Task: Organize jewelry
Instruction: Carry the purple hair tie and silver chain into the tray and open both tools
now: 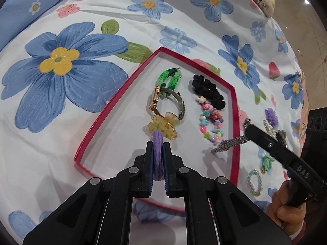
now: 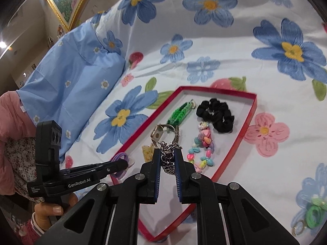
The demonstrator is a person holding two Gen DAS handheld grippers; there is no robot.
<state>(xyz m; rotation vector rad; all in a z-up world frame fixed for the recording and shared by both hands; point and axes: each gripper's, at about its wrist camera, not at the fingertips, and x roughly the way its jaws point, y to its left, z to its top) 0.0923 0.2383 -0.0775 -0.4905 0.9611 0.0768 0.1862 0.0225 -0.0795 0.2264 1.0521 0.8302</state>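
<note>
A red-rimmed tray (image 1: 102, 118) (image 2: 248, 118) lies on the flowered bedsheet. In it are a green braided band (image 1: 169, 77), a gold watch (image 1: 161, 102), a yellow claw clip (image 1: 163, 127), a black scrunchie (image 1: 208, 91) and a coloured bead bracelet (image 1: 210, 124). My left gripper (image 1: 158, 145) is shut on a purple hair tie (image 1: 157, 155) above the tray's near part. My right gripper (image 2: 167, 153) is shut on a silver chain bracelet (image 2: 168, 161), which hangs over the tray's right rim in the left wrist view (image 1: 229, 145).
Loose pieces lie on the sheet right of the tray: a pastel bead ring (image 1: 254, 182), a purple piece (image 1: 271, 115), a pearl clip (image 1: 269, 128). A green hair tie set (image 2: 314, 212) lies at the far right. A blue pillow (image 2: 67, 81) lies beyond the tray.
</note>
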